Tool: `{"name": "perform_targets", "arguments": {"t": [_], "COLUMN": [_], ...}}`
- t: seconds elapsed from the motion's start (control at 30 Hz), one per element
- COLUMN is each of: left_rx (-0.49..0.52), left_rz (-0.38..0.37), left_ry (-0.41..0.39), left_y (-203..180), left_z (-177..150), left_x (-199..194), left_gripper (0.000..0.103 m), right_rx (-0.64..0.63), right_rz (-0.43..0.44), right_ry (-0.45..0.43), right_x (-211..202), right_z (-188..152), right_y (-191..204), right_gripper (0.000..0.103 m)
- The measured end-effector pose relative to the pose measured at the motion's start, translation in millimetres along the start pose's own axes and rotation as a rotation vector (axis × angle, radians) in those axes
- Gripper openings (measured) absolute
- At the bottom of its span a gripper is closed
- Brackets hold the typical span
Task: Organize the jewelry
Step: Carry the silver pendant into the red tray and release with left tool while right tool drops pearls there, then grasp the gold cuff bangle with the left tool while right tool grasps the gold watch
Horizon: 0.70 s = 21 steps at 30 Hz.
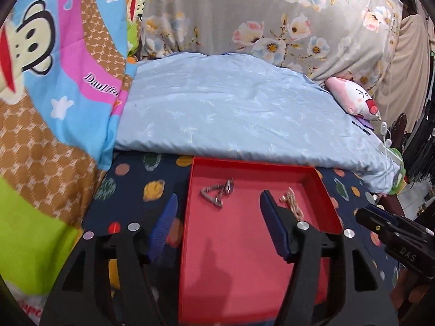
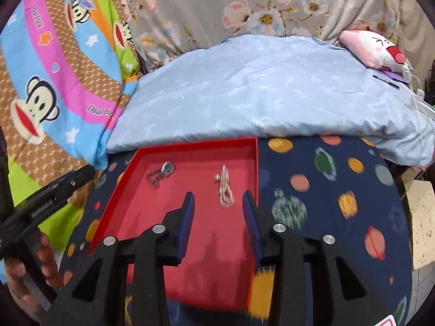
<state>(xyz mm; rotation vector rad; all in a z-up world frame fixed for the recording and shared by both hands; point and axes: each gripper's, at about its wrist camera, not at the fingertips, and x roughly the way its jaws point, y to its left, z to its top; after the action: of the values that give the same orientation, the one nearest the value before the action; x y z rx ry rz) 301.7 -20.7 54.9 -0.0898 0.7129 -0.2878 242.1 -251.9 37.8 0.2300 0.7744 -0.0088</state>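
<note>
Left wrist, left gripper wide, empty

Red tray, navy planet-print sheet, lt-blue pillow, floral gray cloth.

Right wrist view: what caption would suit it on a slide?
Open right gripper poised over a red tray holding two jewelry pieces: a rope-like chain and a silver chain.
</note>
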Motion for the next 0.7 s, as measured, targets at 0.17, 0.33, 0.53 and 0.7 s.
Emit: {"name": "perform_targets", "arguments": {"t": [0.17,0.33,0.53,0.7], "left_rx": [-0.012,-0.007,-0.028,0.029], "left_rz": [0.002,0.006,0.025,0.047], "left_ry": [0.029,0.085,0.16,0.16], "left_y": [5.2,4.6,5.3,-11.7], "left_z": [-42.9,-95.8,-151.4,-173.4], "left_x": [-41.8,-65.6,-73.8,-72.5], "left_gripper": [0.061,0.061,0.066,0.088], "right_rx": [0.002,0.036,0.047,0.033], "right_rz": [-0.03,-0.049,-0.056,-0.061], "right_ry": [0.01,0.058,0.112,0.138], "right_x": [-47.8,-72.9,-84.1,-84.7], "right_z": [-58.0,-117.4,-174.7,-198.6], "right_y": [-1.2,-6.2,-3.0,2.4], "right_gripper": [0.037,0.037,0.037,0.037]}}
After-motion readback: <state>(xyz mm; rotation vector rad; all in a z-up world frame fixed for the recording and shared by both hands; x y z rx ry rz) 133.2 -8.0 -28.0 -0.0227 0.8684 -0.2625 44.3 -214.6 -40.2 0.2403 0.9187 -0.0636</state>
